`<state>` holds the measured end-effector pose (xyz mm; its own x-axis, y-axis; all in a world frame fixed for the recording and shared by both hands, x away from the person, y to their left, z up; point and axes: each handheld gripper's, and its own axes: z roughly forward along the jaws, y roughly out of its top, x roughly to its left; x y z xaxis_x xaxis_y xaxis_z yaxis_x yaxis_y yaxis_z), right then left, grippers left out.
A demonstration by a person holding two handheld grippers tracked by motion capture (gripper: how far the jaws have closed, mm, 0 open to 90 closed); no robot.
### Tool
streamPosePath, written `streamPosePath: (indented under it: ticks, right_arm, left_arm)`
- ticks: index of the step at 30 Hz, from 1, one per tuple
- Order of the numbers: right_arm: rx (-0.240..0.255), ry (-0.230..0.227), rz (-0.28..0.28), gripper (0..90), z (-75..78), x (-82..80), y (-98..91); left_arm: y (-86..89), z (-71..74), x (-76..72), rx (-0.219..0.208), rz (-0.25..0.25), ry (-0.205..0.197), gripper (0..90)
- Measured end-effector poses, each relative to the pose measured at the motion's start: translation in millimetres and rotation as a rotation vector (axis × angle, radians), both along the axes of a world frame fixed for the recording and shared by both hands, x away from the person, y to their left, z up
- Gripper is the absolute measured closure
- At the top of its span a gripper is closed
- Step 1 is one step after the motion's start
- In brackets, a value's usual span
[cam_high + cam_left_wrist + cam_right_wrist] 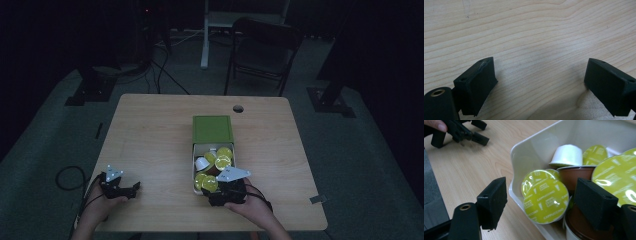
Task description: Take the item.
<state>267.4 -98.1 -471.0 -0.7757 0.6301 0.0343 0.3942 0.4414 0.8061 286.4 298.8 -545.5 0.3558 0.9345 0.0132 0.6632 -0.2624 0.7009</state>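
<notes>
A white tray (193, 165) sits near the table's middle, holding several coffee capsules with yellow-green foil lids (223, 157). A green box (212, 129) adjoins its far end. My right gripper (216, 192) is open at the tray's near corner. In the right gripper view its jaws (541, 192) straddle the tray wall (531, 152), one outside and one inside, with a green-lidded capsule (546, 200) between them, not clamped. A white capsule (566, 155) and a brown one (574, 175) lie behind. My left gripper (127, 190) rests open at the near left, its jaws (540, 65) over bare wood.
A round cable hole (238, 108) is in the table's far edge. A dark folding chair (262, 50) stands behind the table. The left gripper (461, 132) and a fingertip appear far off in the right gripper view. Bare wood (150, 145) lies left of the tray.
</notes>
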Motion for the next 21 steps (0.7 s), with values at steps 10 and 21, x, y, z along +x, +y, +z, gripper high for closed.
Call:
streamPosePath:
  ticks: [10, 21]
  right_arm:
    - [-0.032, 0.021, -0.004, 29.7, -14.6, 2.5, 7.6]
    - [-0.061, 0.028, -0.029, 37.2, -23.2, 8.5, 17.7]
  left_arm:
    - [0.0, 0.0, 0.0, 0.000, 0.000, 0.000, 10.3]
    - [0.0, 0.0, 0.0, 0.000, 0.000, 0.000, 10.3]
